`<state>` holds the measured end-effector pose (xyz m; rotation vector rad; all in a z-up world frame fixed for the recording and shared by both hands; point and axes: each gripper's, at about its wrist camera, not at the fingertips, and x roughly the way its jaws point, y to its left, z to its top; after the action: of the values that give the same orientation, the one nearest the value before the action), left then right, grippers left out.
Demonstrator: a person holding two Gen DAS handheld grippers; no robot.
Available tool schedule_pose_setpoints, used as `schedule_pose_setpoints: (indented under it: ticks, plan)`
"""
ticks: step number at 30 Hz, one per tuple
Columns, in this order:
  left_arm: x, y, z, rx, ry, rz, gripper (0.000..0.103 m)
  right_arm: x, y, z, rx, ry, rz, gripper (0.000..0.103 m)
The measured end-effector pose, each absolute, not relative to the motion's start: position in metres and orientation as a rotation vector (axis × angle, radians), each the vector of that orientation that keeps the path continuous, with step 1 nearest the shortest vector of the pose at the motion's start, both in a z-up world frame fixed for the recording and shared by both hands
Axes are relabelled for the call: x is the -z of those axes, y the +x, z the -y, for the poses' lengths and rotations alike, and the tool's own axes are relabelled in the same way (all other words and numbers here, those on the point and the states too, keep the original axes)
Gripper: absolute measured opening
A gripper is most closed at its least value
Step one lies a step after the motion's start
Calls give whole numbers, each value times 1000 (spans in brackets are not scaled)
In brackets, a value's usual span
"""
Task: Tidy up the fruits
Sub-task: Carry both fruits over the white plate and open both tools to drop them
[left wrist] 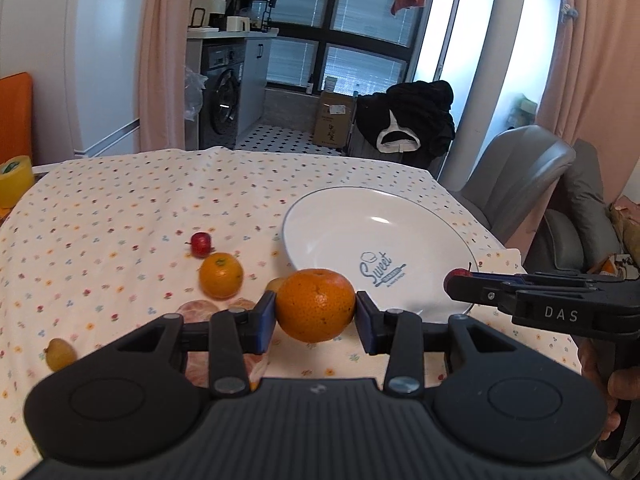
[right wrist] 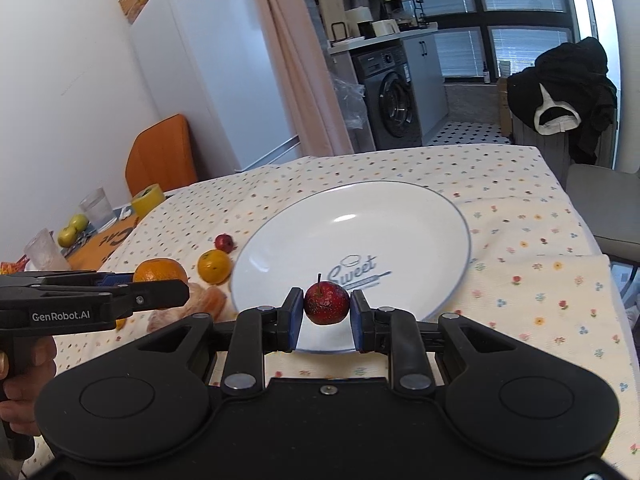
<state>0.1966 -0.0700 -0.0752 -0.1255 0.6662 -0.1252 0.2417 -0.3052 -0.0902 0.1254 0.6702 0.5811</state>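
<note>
In the left wrist view, at the far left edge, a yellow tub (left wrist: 14,178) is sitting off the cloth. The surface (left wrist: 120,200) is wearing a cream cloth dotted with small flowers, rumpled along its far edge. Left of centre, a small red fruit (left wrist: 200,244) is lying just behind a small orange (left wrist: 221,275), and a yellowish fruit (left wrist: 60,355) is resting at lower left. At centre, my left gripper (left wrist: 316,314) is pinching a large orange (left wrist: 315,305) between its blue fingers (left wrist: 266,322), beside the near rim of the white plate (left wrist: 340,216) printed "Sweet". My right gripper (right wrist: 327,312) is squeezing a red stemmed fruit (right wrist: 327,298) over the plate's near edge.

Behind the surface, pink curtains (left wrist: 162,60) are framing a doorway; a washing machine (left wrist: 222,100) is standing under a counter, a cardboard box (left wrist: 334,118) below dark windows, black clothing (left wrist: 412,118) draped beside it, and a grey chair (left wrist: 516,176) at the right.
</note>
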Motion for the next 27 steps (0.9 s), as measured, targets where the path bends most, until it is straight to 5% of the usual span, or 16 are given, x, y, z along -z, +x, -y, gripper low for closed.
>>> schedule_pose_setpoints:
  ticks: [27]
  plan:
    - [90, 245, 116, 187, -86, -719, 42, 102, 252, 332, -552, 189, -689, 29]
